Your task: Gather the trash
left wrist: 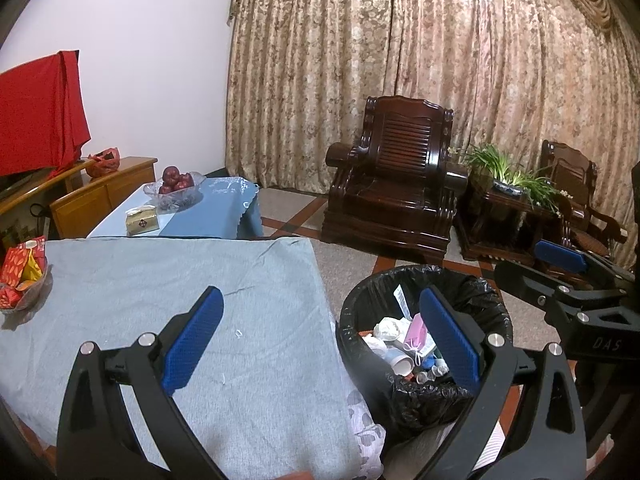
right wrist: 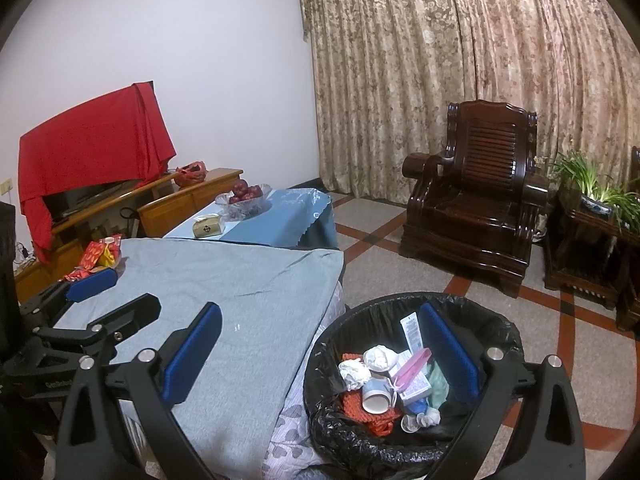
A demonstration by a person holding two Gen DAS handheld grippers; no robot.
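- Left tool (left wrist: 322, 334) & right tool (right wrist: 320, 350) hovering wide apart, nothing held.
- Trash sitting in black-lined bin (right wrist: 496, 320) beside grey-covered table (right wrist: 240, 300).
- Scanning table for leftover bits w/ tools spread seems best.

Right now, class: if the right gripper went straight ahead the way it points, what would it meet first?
Probably the grey tablecloth at its right edge, beside the trash bin; the open right gripper holds nothing. Depth is uncertain.
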